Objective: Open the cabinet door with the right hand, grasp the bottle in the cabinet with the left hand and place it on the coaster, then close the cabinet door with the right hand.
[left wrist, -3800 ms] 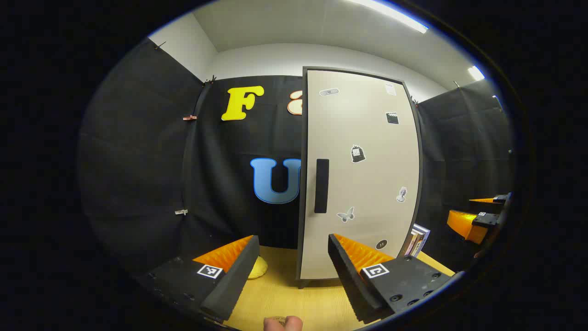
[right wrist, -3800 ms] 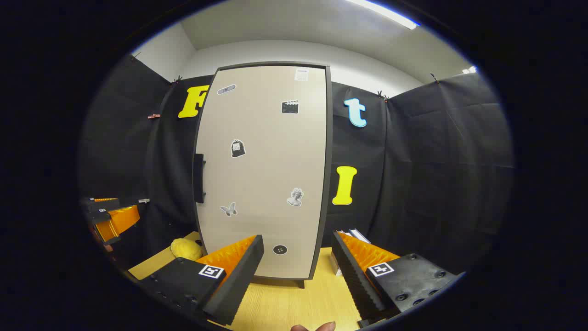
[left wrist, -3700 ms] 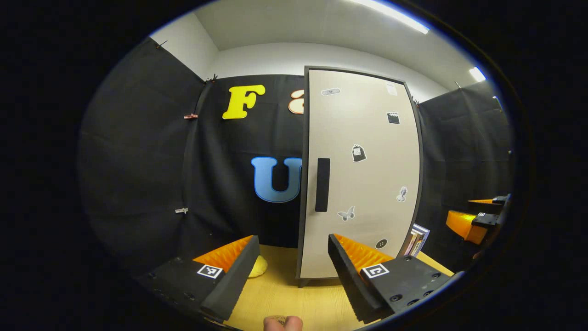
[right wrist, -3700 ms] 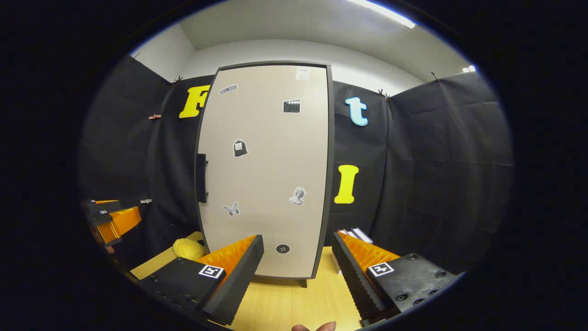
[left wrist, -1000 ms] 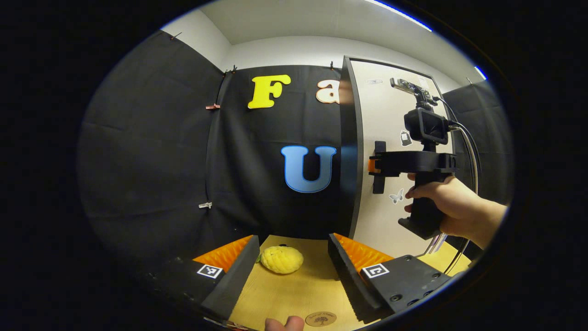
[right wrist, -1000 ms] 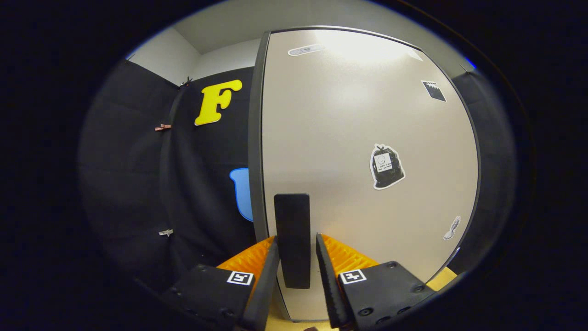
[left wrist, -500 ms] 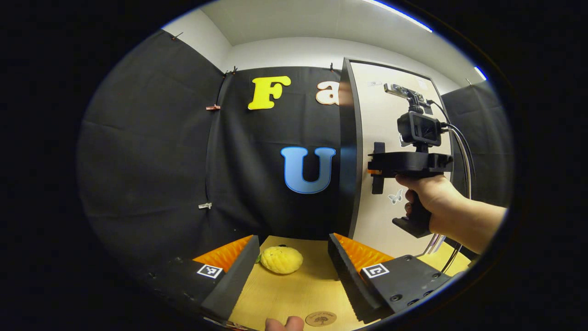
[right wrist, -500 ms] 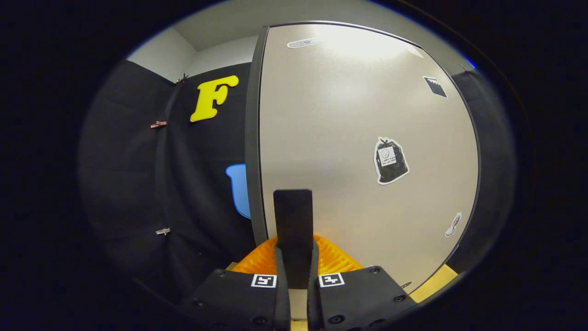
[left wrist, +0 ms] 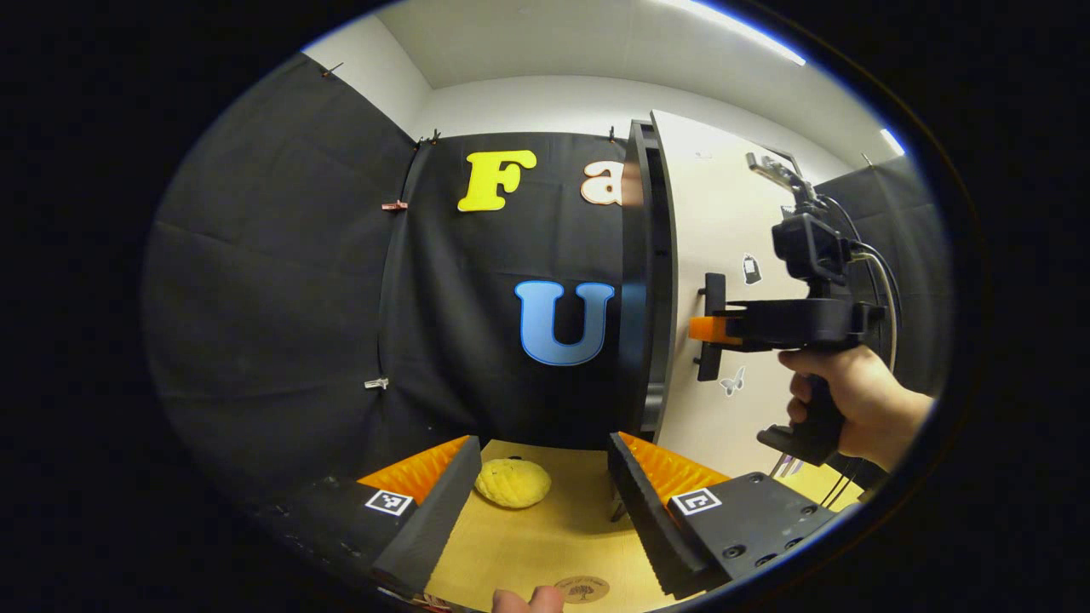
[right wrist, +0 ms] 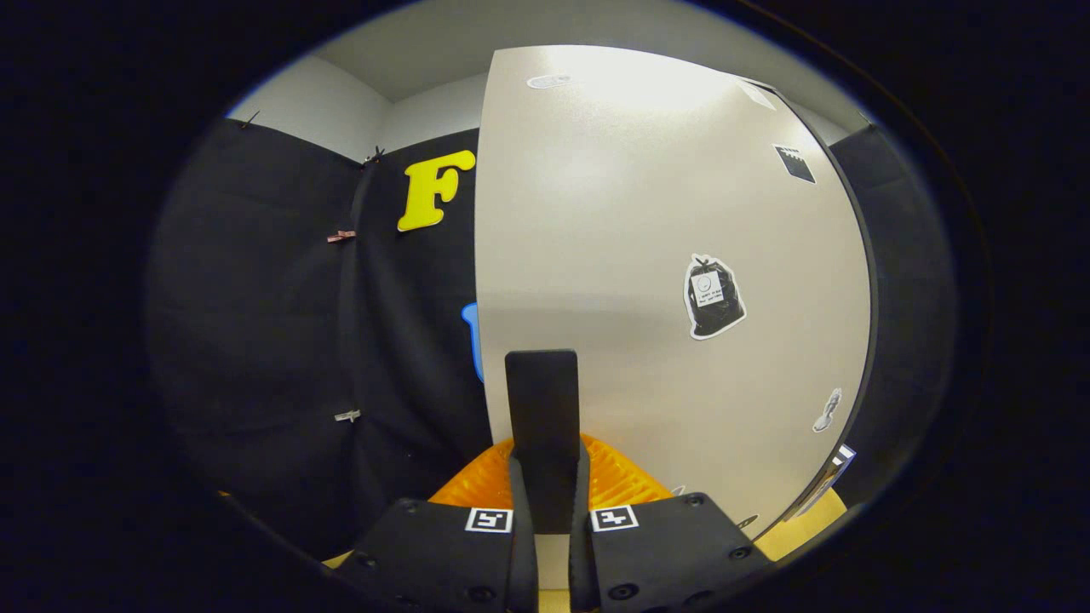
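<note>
The tall beige cabinet door (right wrist: 664,255) stands slightly ajar. My right gripper (right wrist: 545,489) is shut on its dark vertical handle (right wrist: 542,409). In the left gripper view the door (left wrist: 724,221) has come a little off the dark cabinet body (left wrist: 637,281), leaving a narrow gap. A hand (left wrist: 851,404) holds the right gripper (left wrist: 708,329) against the handle (left wrist: 712,298) there. My left gripper (left wrist: 536,502) hangs open and empty over the wooden table (left wrist: 545,545). The round coaster (left wrist: 582,588) lies just in front of it. The cabinet's inside is hidden.
A yellow plush fruit (left wrist: 513,483) lies on the table left of the cabinet, between my left gripper's fingers as seen. Black cloth walls close the booth at the back and left. A cable (left wrist: 881,281) trails from the right gripper.
The right gripper reached the handle and shut on it. Since half a second ago the door has swung a little outward with the gripper. The left gripper has barely moved.
</note>
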A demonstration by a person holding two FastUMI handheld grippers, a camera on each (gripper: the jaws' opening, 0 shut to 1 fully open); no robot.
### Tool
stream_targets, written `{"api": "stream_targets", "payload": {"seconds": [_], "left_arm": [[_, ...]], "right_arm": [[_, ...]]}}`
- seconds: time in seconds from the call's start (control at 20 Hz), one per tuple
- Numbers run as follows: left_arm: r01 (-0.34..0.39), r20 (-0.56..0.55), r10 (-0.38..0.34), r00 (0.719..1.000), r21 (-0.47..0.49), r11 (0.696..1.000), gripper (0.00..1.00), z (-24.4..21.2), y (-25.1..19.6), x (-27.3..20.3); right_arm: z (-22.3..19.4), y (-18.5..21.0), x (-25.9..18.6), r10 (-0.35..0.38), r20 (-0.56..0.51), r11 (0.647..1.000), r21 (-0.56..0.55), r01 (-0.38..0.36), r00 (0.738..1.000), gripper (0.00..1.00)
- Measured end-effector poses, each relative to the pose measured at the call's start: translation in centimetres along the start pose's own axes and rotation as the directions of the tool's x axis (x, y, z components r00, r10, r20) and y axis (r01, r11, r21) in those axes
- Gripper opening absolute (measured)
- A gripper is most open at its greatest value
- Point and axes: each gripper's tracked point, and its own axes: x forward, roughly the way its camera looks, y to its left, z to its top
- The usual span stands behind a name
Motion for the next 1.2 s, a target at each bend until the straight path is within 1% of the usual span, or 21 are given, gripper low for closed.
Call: {"api": "stream_targets", "payload": {"seconds": [0.15,0.25,0.45,0.6,0.85,1.1,1.2], "left_arm": [[0.002,0.012,-0.002,1.0,0.002,1.0,0.95,0.6,-0.9,-0.7],[0.004,0.02,-0.004,1.0,-0.003,1.0,0.95,1.0,-1.3,-0.7],[-0.003,0.039,0.003,0.999,0.01,1.0,0.95,1.6,-2.5,-2.3],[0.006,0.04,-0.007,0.999,0.012,1.0,0.95,1.7,-3.7,-2.3],[0.03,0.05,-0.031,0.998,0.013,0.999,0.95,2.6,-6.2,-1.7],[0.067,0.049,-0.067,0.997,0.011,0.998,0.95,2.5,-8.9,-1.0],[0.083,0.041,-0.083,0.996,0.007,0.997,0.95,2.5,-9.8,-0.4]], "right_arm": [[0.3,0.0,-2.3,0.034,-0.002,0.999,0.007,-0.034,0.999,0.18],[0.4,-0.4,-4.0,0.046,-0.006,0.999,0.02,-0.046,0.999,0.18],[0.5,-1.3,-6.5,0.084,-0.005,0.996,0.013,-0.084,0.996,0.18],[0.5,-2.2,-8.3,0.108,-0.011,0.994,0.013,-0.108,0.994,0.18],[0.9,-4.5,-11.2,0.111,-0.001,0.994,0.024,-0.111,0.994,0.18],[1.2,-6.9,-14.3,0.113,0.012,0.993,0.03,-0.113,0.994,0.18],[1.2,-7.7,-15.3,0.102,0.02,0.994,0.026,-0.102,0.995,0.18]]}}
